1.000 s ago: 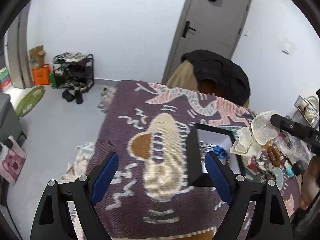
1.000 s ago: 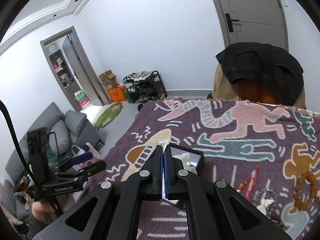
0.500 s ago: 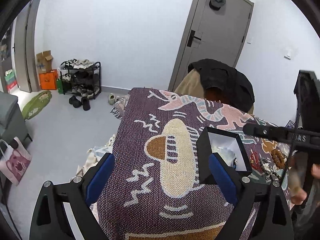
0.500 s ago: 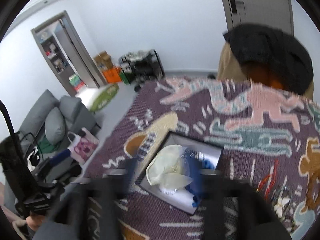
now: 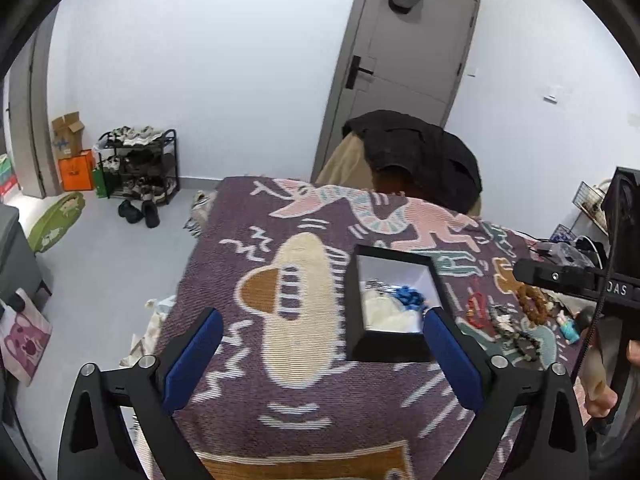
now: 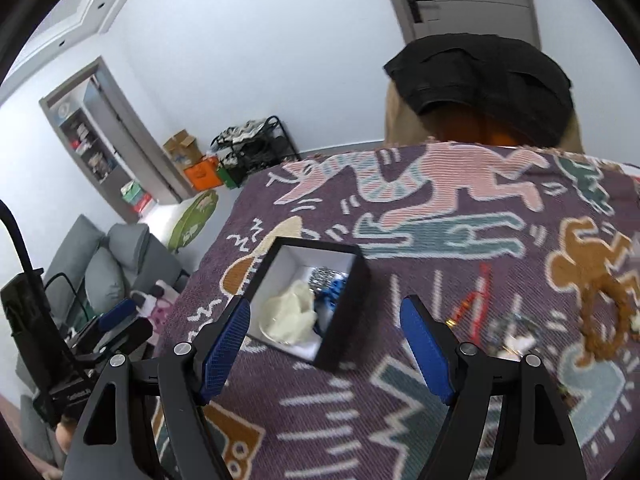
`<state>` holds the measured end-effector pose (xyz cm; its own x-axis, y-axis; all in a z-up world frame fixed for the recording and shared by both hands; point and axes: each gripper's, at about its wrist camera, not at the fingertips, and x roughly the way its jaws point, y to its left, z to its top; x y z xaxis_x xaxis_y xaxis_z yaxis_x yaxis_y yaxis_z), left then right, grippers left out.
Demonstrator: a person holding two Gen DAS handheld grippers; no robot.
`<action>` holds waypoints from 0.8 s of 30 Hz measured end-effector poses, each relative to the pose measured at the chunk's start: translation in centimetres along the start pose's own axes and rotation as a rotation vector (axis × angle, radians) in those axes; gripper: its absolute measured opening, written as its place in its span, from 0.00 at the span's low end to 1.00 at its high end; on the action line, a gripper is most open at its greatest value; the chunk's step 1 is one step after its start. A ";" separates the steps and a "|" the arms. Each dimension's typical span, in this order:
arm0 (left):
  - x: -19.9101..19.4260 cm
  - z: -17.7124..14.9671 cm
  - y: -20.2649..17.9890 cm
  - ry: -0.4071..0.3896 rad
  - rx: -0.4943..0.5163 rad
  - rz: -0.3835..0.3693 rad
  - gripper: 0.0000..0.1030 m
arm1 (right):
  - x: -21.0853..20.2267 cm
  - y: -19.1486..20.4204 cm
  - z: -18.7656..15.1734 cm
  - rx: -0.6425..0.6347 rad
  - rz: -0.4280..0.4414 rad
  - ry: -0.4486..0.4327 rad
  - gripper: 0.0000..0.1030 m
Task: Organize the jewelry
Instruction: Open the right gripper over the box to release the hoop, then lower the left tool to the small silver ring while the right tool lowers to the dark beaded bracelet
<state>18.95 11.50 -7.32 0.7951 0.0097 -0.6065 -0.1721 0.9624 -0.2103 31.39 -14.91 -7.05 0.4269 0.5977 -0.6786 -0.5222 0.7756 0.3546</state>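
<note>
While my left gripper (image 5: 320, 356) is opening wide over the blanket (image 5: 304, 380) with nothing between its jaws, my right gripper (image 6: 325, 342) is hovering open and empty; the black box (image 6: 340, 332) (cream flower (image 6: 290, 314) and blue beads (image 6: 332, 290) inside) is sitting just ahead

Bright even indoor light, soft shadows, strong fisheye bending with black corners, left view sharp, right view slightly motion-blurred at its right edge
</note>
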 end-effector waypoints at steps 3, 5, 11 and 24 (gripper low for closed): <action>-0.3 0.1 -1.8 -0.008 0.025 -0.021 0.99 | -1.7 -1.1 -0.9 0.021 -0.014 -0.016 0.76; -0.6 0.2 -3.0 -0.013 0.043 -0.040 0.99 | -3.0 -2.0 -1.5 0.044 -0.010 -0.024 0.80; -1.2 0.2 -6.1 -0.024 0.089 -0.078 0.99 | -5.8 -4.1 -2.8 0.087 -0.043 -0.051 0.92; -2.3 -0.9 -12.0 -0.027 0.204 -0.138 0.99 | -11.2 -8.8 -7.3 0.194 -0.158 -0.121 0.93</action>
<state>18.66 -0.34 -4.14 0.8189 -0.1213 -0.5610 0.0580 0.9899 -0.1293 25.83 -29.84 -7.25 0.5831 0.4773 -0.6574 -0.2963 0.8784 0.3749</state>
